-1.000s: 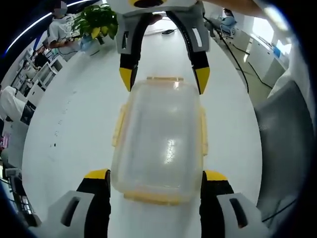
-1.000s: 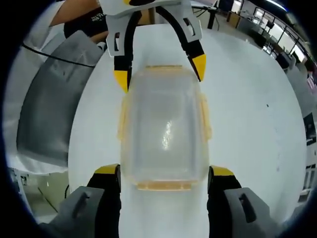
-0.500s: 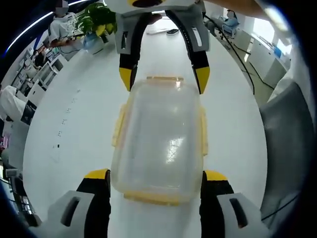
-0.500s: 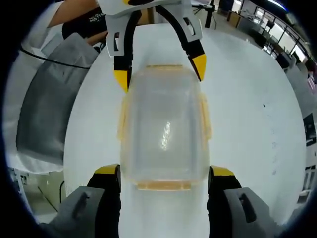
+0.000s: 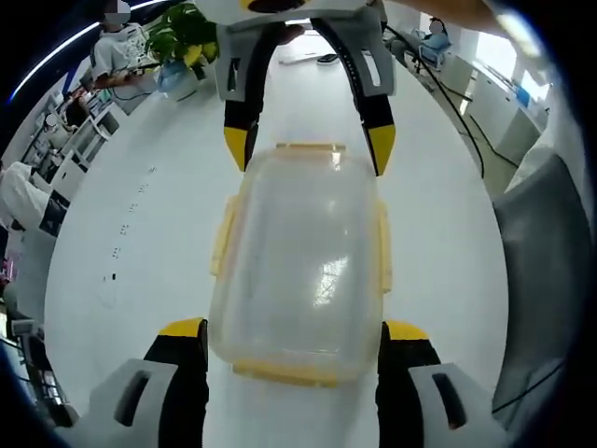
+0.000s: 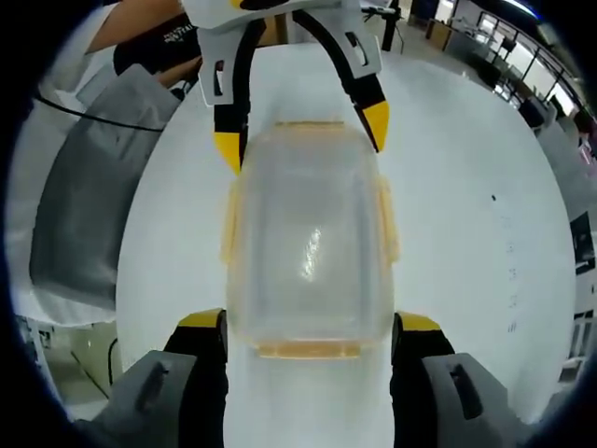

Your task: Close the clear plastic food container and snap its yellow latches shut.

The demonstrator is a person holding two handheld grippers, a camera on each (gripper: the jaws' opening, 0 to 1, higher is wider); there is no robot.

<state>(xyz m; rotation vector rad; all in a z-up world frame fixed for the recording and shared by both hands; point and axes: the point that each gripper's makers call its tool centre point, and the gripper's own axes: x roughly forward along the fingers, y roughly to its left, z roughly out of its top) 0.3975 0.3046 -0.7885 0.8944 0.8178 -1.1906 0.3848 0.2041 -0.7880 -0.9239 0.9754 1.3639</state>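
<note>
Left gripper view — both tongs' jaws straddle the lidded container [image 5: 303, 261] ends.

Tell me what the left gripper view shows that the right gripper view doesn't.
Left gripper view: a potted plant at the far end of the white table. Right gripper view: a grey bag beside the table, crossed by a black cable. Both: the clear container with yellow latches, lid on, between the left gripper and the right gripper.
</note>
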